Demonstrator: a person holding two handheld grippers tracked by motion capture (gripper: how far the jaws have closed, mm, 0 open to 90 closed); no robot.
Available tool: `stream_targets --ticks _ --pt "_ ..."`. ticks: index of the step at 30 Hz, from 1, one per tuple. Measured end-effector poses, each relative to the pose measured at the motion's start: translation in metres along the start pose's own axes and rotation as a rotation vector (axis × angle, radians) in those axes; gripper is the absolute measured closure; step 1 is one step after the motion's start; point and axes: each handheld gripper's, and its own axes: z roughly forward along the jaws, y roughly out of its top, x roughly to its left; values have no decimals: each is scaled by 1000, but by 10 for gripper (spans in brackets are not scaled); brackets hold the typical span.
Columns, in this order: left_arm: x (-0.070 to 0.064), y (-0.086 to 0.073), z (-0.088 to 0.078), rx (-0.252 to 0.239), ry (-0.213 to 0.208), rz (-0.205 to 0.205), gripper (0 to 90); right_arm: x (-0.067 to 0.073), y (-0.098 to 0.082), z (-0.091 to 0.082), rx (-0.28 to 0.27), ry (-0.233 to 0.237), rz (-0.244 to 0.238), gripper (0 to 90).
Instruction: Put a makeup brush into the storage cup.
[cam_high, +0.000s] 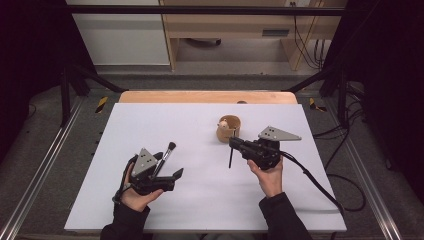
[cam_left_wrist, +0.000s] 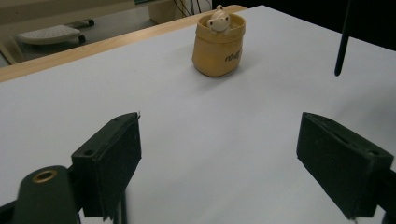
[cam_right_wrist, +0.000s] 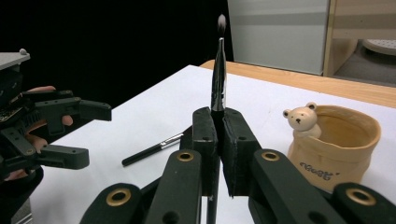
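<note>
My right gripper (cam_high: 234, 143) (cam_right_wrist: 219, 140) is shut on a thin black makeup brush (cam_high: 230, 158) (cam_right_wrist: 218, 79). The brush stands upright between the jaws, bristles at the top in the right gripper view. Its handle end (cam_left_wrist: 342, 44) hangs above the table in the left gripper view. Just beyond it stands a tan cup (cam_high: 228, 129) (cam_left_wrist: 218, 46) (cam_right_wrist: 334, 149) with a small bear figure on its rim. My left gripper (cam_high: 169, 166) (cam_left_wrist: 224, 149) (cam_right_wrist: 93, 134) is open with nothing between its jaws. A second, thicker brush (cam_high: 166, 153) (cam_right_wrist: 152, 150) lies on the white table beside it.
The white tabletop (cam_high: 200, 200) has a wooden strip (cam_high: 207, 96) along its far edge. Black frame posts stand at both far corners. A cable (cam_high: 315, 182) trails from the right gripper across the table's right side.
</note>
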Motion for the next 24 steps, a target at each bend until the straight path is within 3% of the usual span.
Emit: stream_targets --ticks 24 --pt "29 -15 -11 7 35 7 85 -12 1 0 6 -50 -27 851"
